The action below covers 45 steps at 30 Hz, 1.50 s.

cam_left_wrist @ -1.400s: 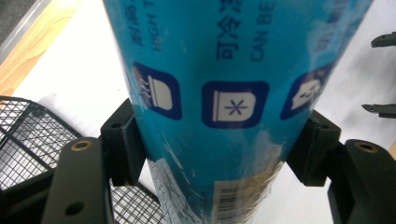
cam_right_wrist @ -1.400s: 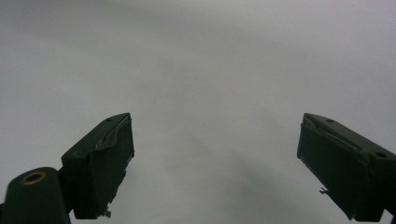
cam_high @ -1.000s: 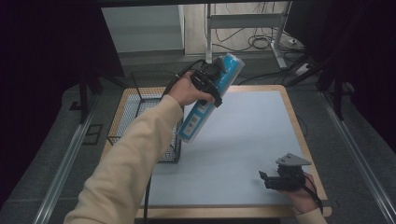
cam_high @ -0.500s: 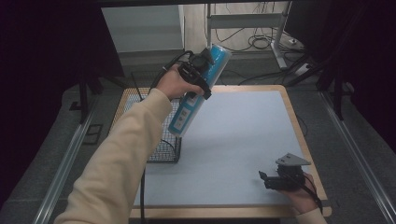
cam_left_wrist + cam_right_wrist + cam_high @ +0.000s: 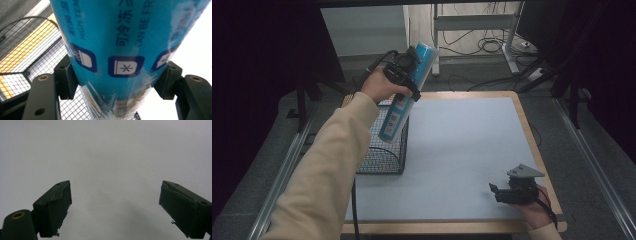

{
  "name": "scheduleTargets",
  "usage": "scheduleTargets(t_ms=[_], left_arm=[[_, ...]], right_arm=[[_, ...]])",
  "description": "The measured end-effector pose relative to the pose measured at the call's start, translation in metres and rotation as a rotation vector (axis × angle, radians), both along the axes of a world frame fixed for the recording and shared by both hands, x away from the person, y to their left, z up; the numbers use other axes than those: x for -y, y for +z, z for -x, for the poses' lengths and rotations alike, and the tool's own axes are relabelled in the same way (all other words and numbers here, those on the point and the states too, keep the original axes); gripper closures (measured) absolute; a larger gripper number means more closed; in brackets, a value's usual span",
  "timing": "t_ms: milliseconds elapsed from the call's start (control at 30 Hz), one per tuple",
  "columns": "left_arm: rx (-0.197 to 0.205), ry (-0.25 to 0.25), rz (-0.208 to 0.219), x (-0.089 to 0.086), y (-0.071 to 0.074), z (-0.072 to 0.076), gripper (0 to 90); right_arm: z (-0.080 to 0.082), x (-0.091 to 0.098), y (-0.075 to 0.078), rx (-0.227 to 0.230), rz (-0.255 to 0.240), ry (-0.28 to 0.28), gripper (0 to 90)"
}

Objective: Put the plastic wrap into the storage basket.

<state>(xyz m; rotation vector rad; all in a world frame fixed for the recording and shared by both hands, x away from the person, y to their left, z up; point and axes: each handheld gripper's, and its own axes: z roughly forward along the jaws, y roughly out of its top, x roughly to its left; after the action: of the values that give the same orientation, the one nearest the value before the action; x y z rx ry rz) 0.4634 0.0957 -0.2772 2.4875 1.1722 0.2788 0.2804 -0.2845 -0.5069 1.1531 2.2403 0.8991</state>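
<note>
Left hand-held gripper [image 5: 404,75] is raised above the far left part of the tabletop [image 5: 462,150], its jaws clamped on the sides of a blue cylindrical roll [image 5: 407,92] printed with white text and icons. In the left gripper view the roll [image 5: 120,50] sits squarely between the two jaws, touching both. It tilts, its upper end beyond the hand-held gripper and its lower end hanging below it, over the near-side wire basket [image 5: 384,145] that stands at the tabletop's left edge. Right hand-held gripper [image 5: 499,192] rests low near the tabletop's near right corner, well apart from the roll, jaws spread wide with nothing between them [image 5: 115,207].
</note>
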Motion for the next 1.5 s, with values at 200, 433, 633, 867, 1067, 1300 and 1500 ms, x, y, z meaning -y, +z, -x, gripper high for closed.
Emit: scheduleTargets(t_ms=[200, 433, 633, 867, 1067, 1300, 1500], left_arm=[[0.001, 0.028, 0.003, -0.013, -0.005, -0.003, 31.7], [0.016, 0.067, -0.002, -0.029, -0.013, -0.008, 31.7], [0.0, 0.088, -0.012, -0.038, -0.027, -0.012, 31.7], [-0.02, 0.106, -0.036, -0.046, -0.047, -0.02, 31.7], [-0.04, 0.114, -0.053, -0.049, -0.061, -0.025, 31.7], [-0.062, 0.116, -0.076, -0.052, -0.078, -0.032, 31.7], [-0.081, 0.126, -0.097, -0.053, -0.09, -0.038, 31.7]], right_arm=[[0.0, 0.0, 0.0, 0.0, 0.0, -0.001, 10.9], [0.0, 0.0, 0.0, -0.001, 0.003, -0.003, 10.9], [-0.001, 0.0, -0.001, -0.003, 0.006, -0.004, 10.9], [0.0, 0.0, -0.001, 0.001, 0.002, 0.0, 10.9], [-0.001, 0.001, -0.001, 0.003, 0.004, -0.002, 10.9], [-0.001, 0.001, -0.002, 0.001, 0.005, -0.005, 10.9], [-0.001, 0.001, -0.002, -0.001, 0.005, -0.008, 10.9]])
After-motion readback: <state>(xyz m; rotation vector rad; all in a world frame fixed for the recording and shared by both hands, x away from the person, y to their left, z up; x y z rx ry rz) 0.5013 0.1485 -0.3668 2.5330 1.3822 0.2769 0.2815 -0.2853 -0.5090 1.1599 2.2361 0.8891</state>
